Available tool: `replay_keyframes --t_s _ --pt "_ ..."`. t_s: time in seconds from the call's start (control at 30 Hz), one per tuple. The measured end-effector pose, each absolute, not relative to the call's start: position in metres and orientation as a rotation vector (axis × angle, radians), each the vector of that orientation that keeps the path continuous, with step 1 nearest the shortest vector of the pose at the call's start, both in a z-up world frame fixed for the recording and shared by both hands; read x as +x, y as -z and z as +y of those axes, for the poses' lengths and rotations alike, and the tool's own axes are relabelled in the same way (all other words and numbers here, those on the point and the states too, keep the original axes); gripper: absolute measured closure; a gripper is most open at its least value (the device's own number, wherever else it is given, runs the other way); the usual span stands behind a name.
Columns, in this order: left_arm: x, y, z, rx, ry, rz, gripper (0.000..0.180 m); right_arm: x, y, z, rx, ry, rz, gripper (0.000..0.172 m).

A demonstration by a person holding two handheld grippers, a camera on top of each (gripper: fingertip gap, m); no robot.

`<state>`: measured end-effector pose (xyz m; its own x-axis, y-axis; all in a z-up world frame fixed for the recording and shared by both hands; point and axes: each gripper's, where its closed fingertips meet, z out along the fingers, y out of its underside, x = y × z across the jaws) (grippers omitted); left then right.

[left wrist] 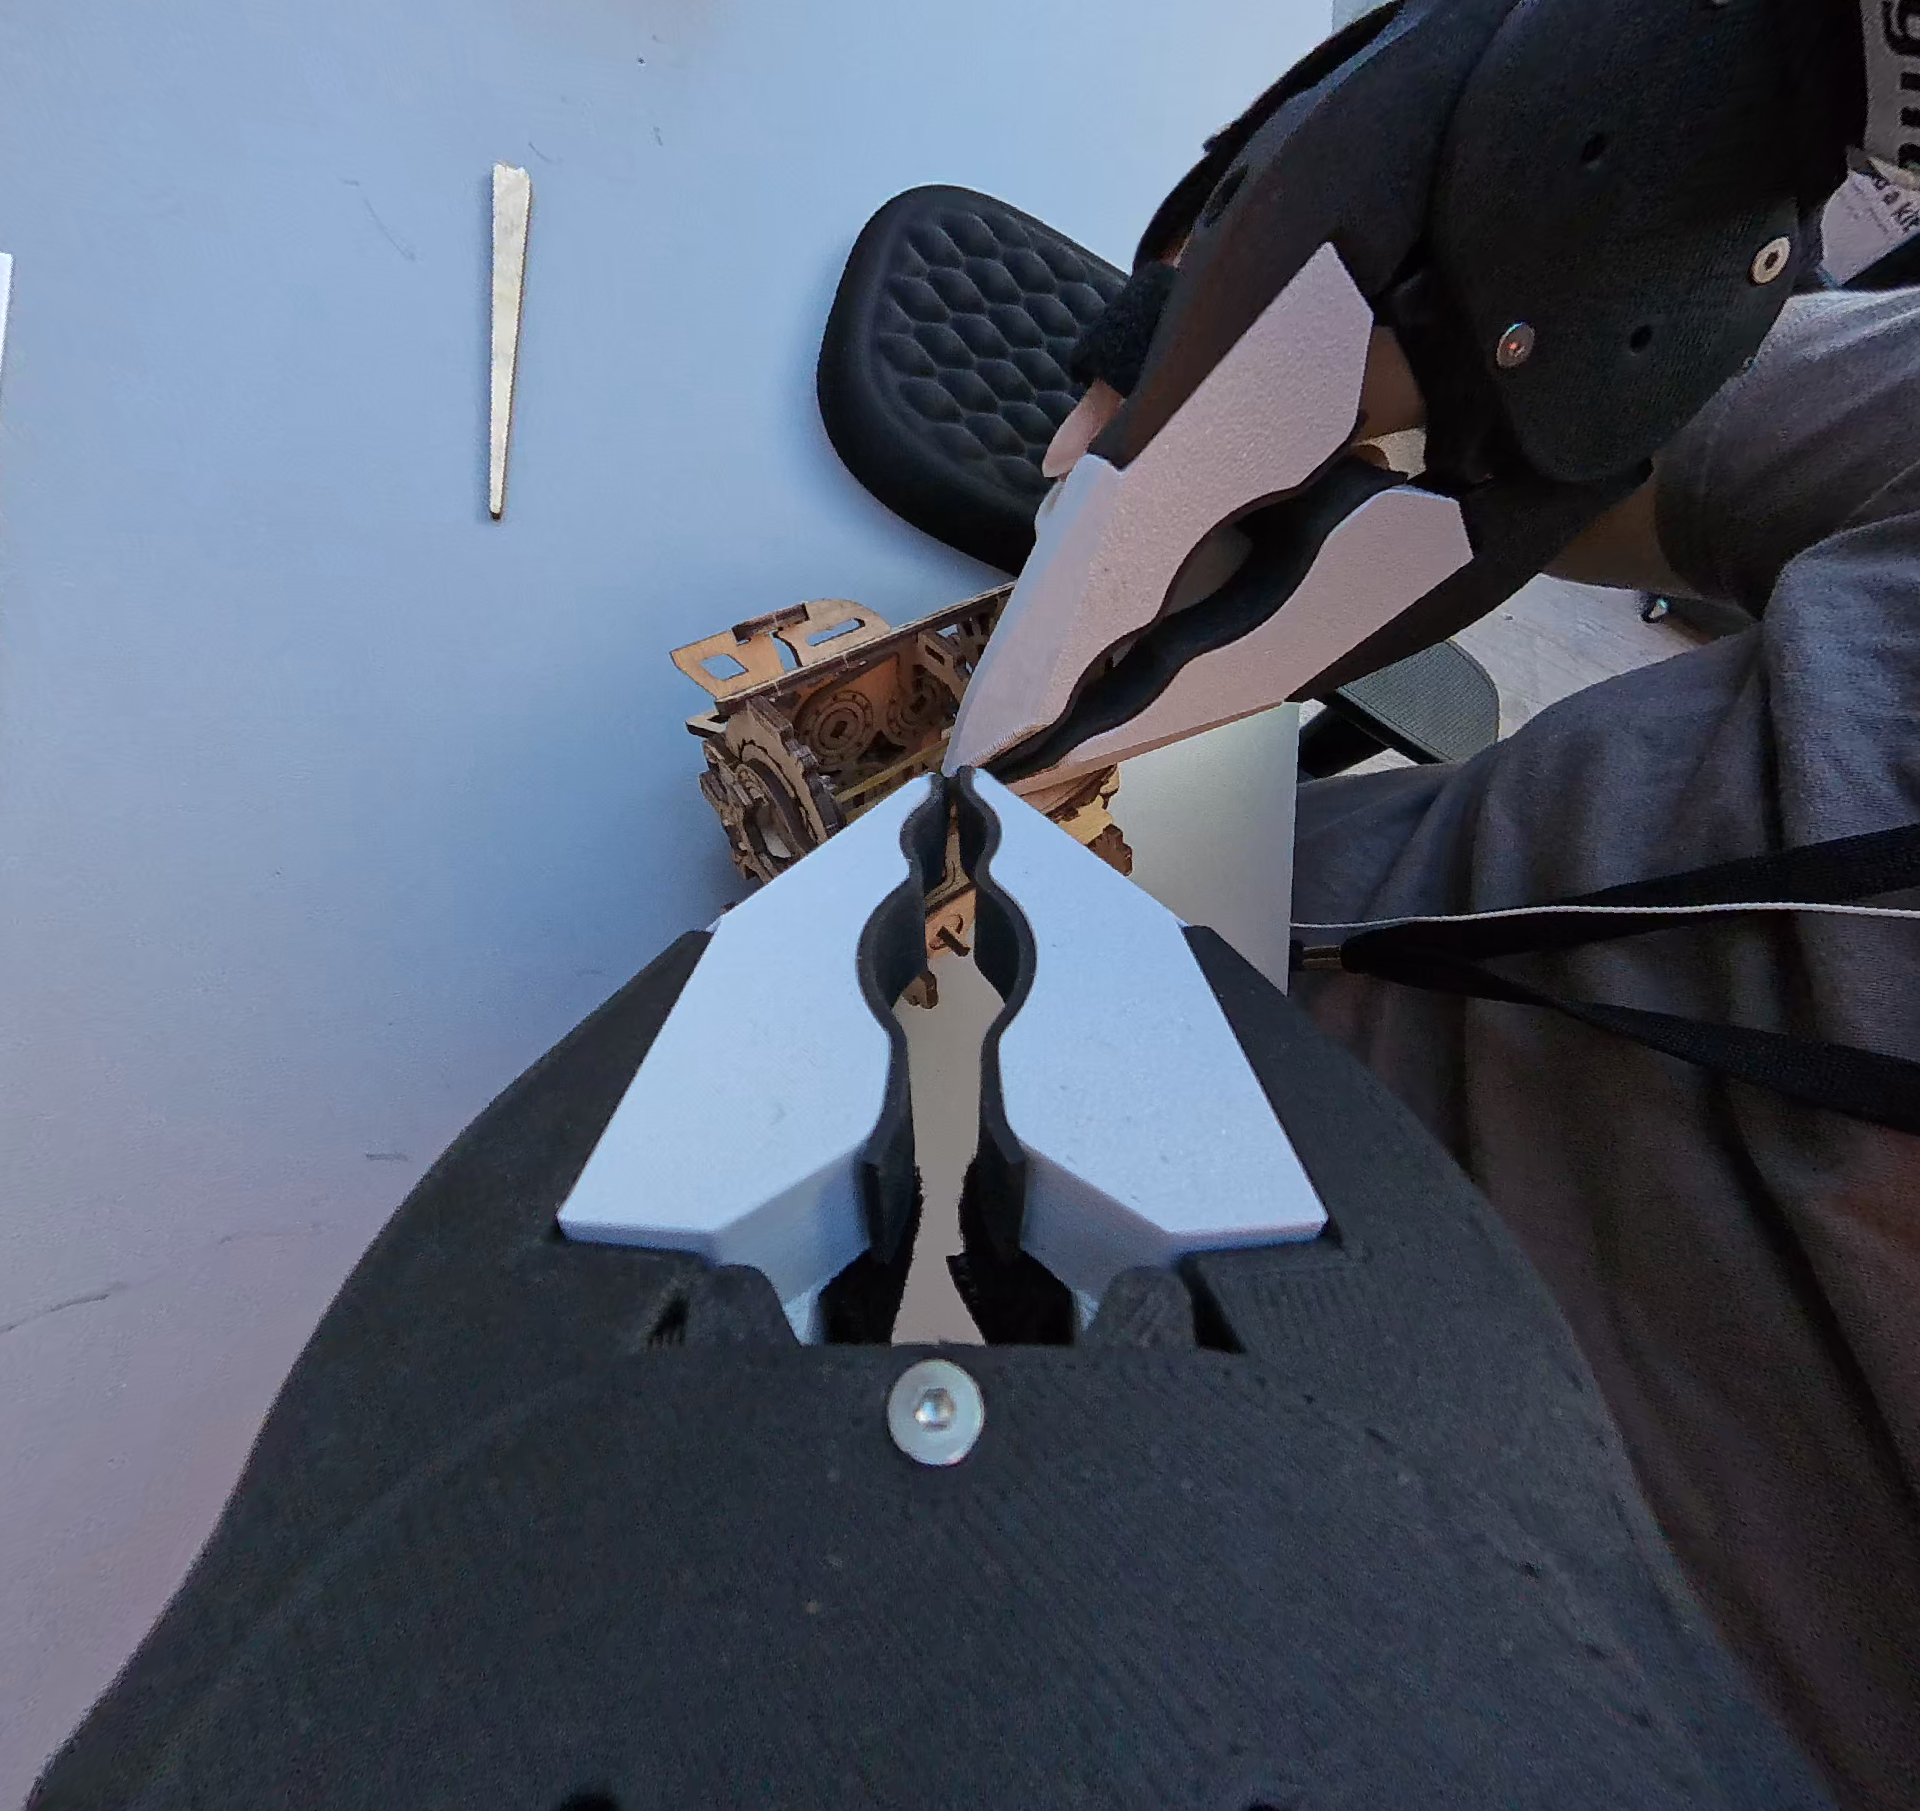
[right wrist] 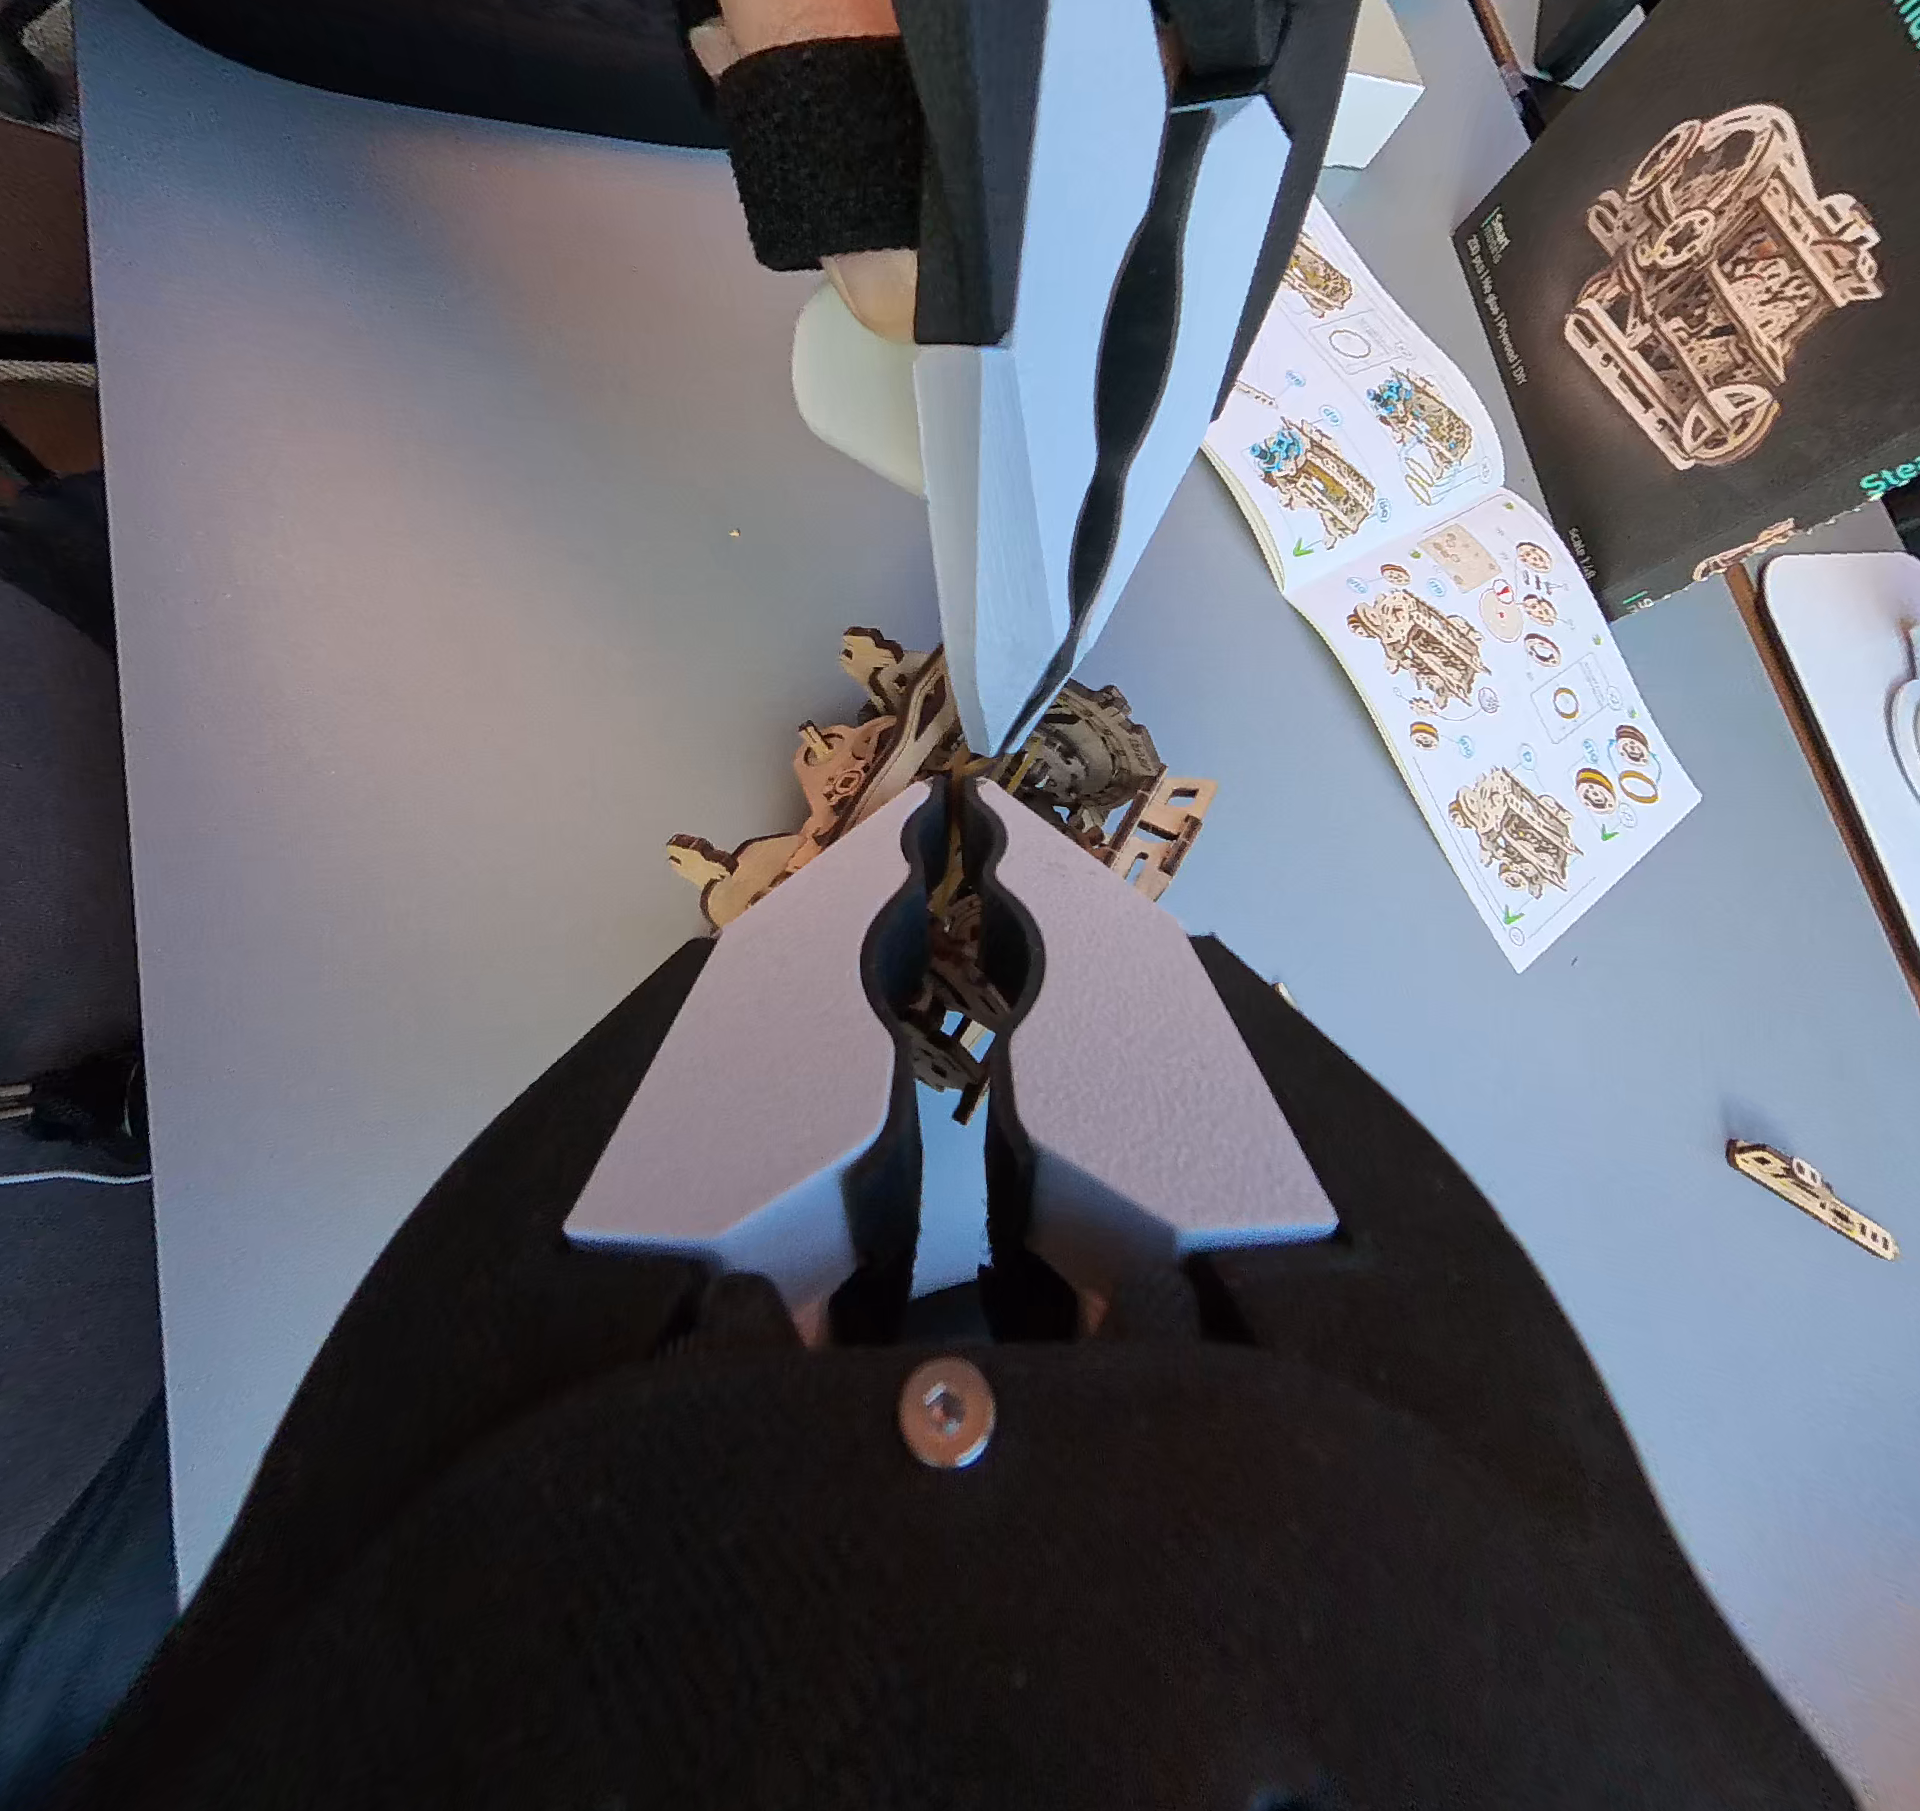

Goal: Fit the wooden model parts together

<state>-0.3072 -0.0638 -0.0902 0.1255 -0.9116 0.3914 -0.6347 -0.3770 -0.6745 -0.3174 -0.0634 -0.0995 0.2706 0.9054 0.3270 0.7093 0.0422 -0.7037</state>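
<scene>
Two grippers: we see their tips meeting just above the wooden model (left wrist: 800, 722).
Model position: on the grey table (left wrist: 260, 722), directly under both tips.
Left gripper (left wrist: 953, 776): jaws nearly together; grasp, we cannot tell.
Right gripper (right wrist: 953, 787): jaws pinching a thin yellowish strip (right wrist: 951, 852).
</scene>
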Motion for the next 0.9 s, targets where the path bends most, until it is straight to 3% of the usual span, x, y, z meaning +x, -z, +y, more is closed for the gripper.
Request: replay_keyframes --t_s 0.03,0.1,0.23,0.3,0.37,0.67,0.9 --pt "-0.307 0.09 -0.064 -2.065 1.122 1.505 0.18 -0.317 0.099 -0.063 -1.721 -0.308 -1.481 0.172" --pt "-0.306 0.086 -0.061 -2.036 1.132 1.489 0.179 -0.318 0.099 -0.064 -1.726 -0.326 -1.468 0.172" --pt "-0.306 0.057 -0.044 -1.836 1.173 1.478 0.144 -0.318 0.099 -0.064 -1.722 -0.323 -1.464 0.172" --pt "-0.308 0.051 -0.036 -1.682 1.187 1.558 0.107 -0.317 0.099 -0.063 -1.725 -0.323 -1.465 0.172" --pt "-0.311 0.055 -0.036 -1.574 1.232 1.667 0.098 -0.317 0.099 -0.063 -1.724 -0.323 -1.465 0.172" --pt "-0.313 0.117 -0.038 -1.582 1.274 2.089 0.064 -0.318 0.099 -0.062 -1.726 -0.329 -1.46 0.172" --pt "-0.303 0.113 -0.043 -1.488 1.481 2.089 0.062 -0.319 0.1 -0.062 -1.728 -0.329 -1.479 0.172"
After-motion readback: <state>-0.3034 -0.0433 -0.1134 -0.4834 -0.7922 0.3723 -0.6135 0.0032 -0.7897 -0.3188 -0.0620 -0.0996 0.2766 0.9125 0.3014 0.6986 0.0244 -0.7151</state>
